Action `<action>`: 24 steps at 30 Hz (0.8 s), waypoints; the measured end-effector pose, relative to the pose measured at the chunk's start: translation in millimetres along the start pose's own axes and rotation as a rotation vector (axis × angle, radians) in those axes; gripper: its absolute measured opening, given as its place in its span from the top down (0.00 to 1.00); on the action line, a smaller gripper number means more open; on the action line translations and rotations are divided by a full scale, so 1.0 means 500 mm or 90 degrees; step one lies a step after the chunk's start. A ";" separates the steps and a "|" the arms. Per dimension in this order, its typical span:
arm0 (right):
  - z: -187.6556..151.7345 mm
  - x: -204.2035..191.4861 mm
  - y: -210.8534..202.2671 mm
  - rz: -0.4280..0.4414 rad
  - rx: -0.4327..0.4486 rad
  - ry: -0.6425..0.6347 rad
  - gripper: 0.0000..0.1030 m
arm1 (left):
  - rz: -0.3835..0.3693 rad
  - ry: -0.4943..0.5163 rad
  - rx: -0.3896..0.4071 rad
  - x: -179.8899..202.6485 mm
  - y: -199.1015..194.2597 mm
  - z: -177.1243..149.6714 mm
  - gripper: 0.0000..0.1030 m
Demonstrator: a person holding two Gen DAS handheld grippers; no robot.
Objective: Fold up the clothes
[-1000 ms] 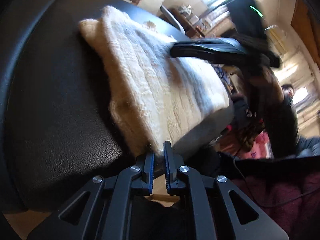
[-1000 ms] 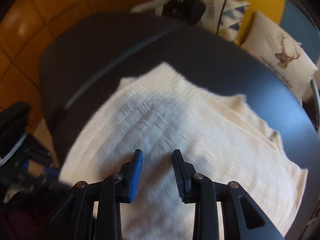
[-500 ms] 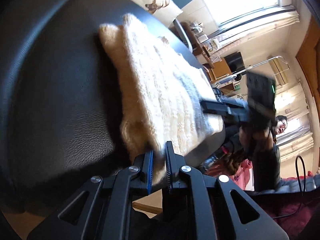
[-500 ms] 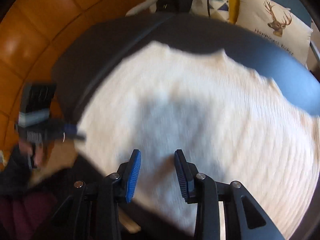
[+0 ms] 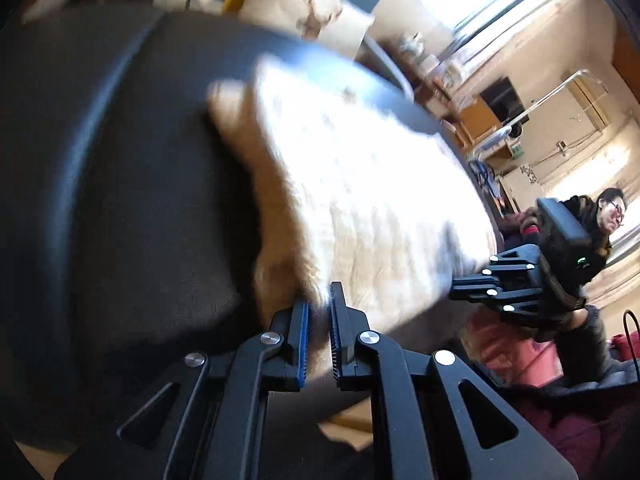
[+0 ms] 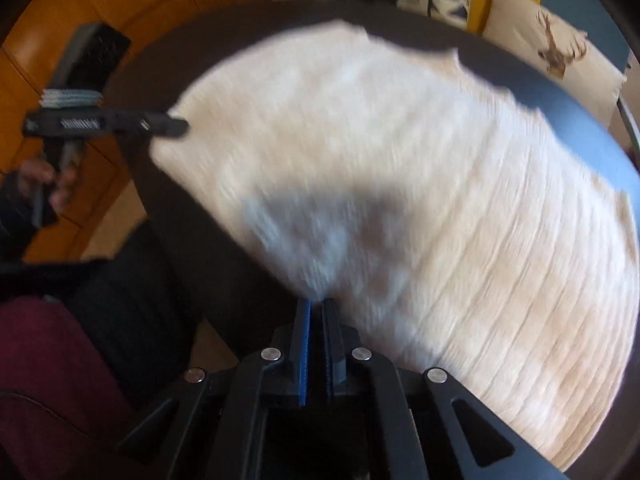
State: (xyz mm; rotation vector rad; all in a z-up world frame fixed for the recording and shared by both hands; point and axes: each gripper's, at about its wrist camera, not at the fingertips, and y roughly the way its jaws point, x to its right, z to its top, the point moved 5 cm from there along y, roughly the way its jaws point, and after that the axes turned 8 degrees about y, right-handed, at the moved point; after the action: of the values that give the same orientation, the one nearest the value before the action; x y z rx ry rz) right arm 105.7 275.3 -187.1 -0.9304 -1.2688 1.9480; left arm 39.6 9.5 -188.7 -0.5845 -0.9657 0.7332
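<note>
With both the left gripper (image 5: 319, 312) and right gripper (image 6: 316, 312) clamped on the cream knit sweater's (image 6: 400, 200) near edge, we should lift evenly toward the far edge.

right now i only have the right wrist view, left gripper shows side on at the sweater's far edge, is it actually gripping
observer: yes, the left wrist view shows the left gripper shut on the sweater, with the edge fabric between its pads.
operator: one layer there or folded
observer: it looks folded. That view shows a thick stacked side facing the black cushion.
operator: can you see my right gripper from there
observer: yes, the right gripper is at the sweater's other near corner.
</note>
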 end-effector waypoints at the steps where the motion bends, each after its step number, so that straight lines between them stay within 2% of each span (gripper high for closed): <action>1: -0.001 0.003 -0.013 0.013 0.011 0.010 0.96 | -0.012 -0.014 0.005 -0.007 -0.002 -0.005 0.91; 3: -0.002 0.008 -0.041 0.039 0.035 0.029 0.93 | -0.044 -0.063 0.032 -0.024 -0.020 -0.009 0.91; 4: 0.004 0.014 -0.063 0.047 0.053 0.037 0.79 | -0.057 -0.080 0.045 -0.032 -0.030 -0.011 0.91; 5: 0.008 0.021 -0.075 0.042 0.059 0.034 0.72 | -0.063 -0.094 0.057 -0.037 -0.042 -0.013 0.91; 7: 0.016 0.035 -0.100 0.031 0.071 0.030 0.71 | -0.035 -0.107 0.075 -0.049 -0.065 -0.016 0.91; 9: 0.023 0.060 -0.095 0.022 0.058 0.046 0.71 | -0.019 -0.116 0.112 -0.053 -0.103 -0.013 0.91; 13: 0.027 0.092 -0.067 0.012 0.014 0.055 0.71 | -0.032 -0.044 0.168 0.019 -0.145 0.026 0.88; 15: 0.016 0.088 -0.051 -0.008 -0.009 0.036 0.71 | -0.024 0.042 0.146 0.084 -0.124 0.046 0.86; 19: 0.009 0.063 -0.032 -0.063 -0.006 -0.043 0.68 | 0.026 0.228 0.026 0.184 -0.015 0.049 0.85; 22: 0.004 0.042 -0.020 -0.099 0.004 -0.108 0.63 | 0.055 0.288 -0.065 0.196 0.067 0.027 0.85; 24: 0.007 0.040 -0.019 -0.107 -0.001 -0.100 0.67 | 0.058 0.316 -0.098 0.184 0.081 0.004 0.85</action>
State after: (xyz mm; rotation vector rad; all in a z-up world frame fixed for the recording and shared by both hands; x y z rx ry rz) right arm 92.9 292.7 -181.6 -0.6588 -1.3903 1.9165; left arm 60.3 106.2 -169.8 -0.9001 -0.5382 0.5567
